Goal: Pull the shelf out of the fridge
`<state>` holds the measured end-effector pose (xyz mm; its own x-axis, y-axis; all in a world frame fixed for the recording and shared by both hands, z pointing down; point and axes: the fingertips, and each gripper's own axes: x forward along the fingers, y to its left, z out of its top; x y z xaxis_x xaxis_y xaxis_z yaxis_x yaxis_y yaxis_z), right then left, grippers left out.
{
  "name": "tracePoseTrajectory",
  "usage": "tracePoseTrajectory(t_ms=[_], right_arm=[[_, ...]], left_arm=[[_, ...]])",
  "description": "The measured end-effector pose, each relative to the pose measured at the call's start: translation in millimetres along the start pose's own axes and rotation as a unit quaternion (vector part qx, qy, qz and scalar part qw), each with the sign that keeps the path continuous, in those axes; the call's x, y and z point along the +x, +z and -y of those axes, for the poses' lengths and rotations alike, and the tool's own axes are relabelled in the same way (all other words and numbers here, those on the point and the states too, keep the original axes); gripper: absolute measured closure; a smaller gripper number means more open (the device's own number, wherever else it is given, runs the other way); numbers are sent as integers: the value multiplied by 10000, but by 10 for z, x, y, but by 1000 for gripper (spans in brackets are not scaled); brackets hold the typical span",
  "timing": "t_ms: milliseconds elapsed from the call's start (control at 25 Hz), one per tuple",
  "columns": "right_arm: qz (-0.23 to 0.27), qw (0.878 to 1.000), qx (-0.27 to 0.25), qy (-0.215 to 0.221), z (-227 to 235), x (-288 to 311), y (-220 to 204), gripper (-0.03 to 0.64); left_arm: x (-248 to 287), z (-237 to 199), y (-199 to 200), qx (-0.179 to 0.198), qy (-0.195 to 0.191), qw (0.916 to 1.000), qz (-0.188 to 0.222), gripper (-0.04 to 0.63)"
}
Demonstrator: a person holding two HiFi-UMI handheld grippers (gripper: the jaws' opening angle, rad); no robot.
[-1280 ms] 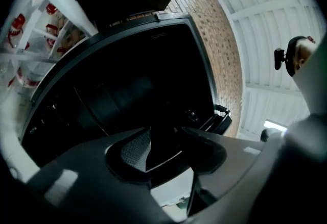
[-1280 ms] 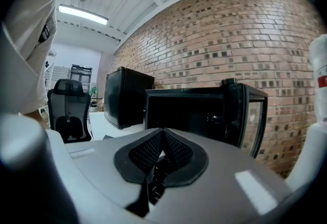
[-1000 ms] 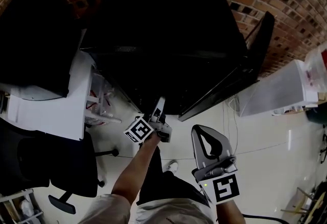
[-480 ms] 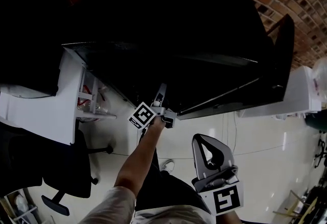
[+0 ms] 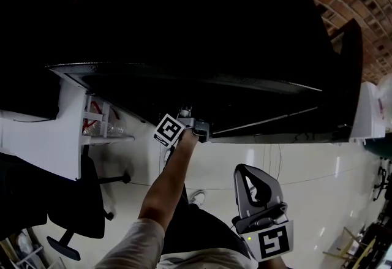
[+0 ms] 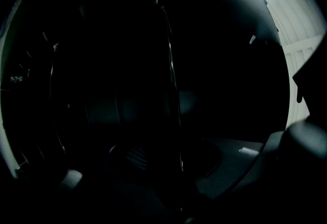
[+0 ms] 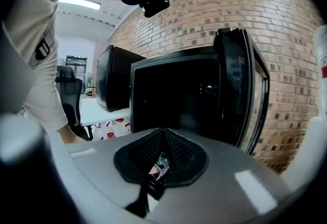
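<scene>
The jaws of your left gripper (image 6: pixel 174 164) are closing inside the dark fridge (image 5: pixel 202 29), a thin shelf wire (image 6: pixel 172 80) between them, not yet pinched; it may slip out when you pull. Your right gripper (image 7: pixel 162 159) waits with jaws pressed together

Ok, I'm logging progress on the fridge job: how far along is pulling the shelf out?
Done: the fridge door stands open, and the left gripper is inside the dark fridge. In hand: its jaws are closing around a thin wire, likely the shelf's edge, not yet pinched. Left: grip and pull it out; no shelf shows outside yet. The right gripper hangs back, shut and empty.
</scene>
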<state>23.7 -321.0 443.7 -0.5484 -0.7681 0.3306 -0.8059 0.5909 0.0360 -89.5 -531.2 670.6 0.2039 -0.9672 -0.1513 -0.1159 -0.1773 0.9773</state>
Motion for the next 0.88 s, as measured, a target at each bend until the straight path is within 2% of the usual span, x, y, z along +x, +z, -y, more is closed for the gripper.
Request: tracePoseTrajectory(t_ms=[160, 200, 240, 280, 400, 760, 880], right_arm=[[-113, 9999, 26, 13, 24, 17, -80, 612], [-135, 9999, 25, 20, 23, 26, -92, 612], [-143, 9999, 23, 25, 21, 36, -96, 612], [-138, 9999, 21, 32, 17, 46, -93, 612], [-118, 9999, 2, 92, -31, 61, -75, 612], [-28, 9999, -2, 162, -169, 11, 8, 612], [21, 9998, -28, 178, -213, -36, 44, 612]], left_arm=[[71, -45, 100, 10, -45, 9998, 175, 506], [85, -34, 116, 20, -100, 9998, 181, 521], [97, -19, 122, 16, -139, 9997, 176, 567], [105, -9, 120, 4, -141, 9998, 168, 574], [89, -7, 106, -16, -35, 9999, 127, 574], [-152, 149, 94, -399, 67, 9992, 36, 577], [-271, 293, 71, -216, -84, 9997, -46, 588]])
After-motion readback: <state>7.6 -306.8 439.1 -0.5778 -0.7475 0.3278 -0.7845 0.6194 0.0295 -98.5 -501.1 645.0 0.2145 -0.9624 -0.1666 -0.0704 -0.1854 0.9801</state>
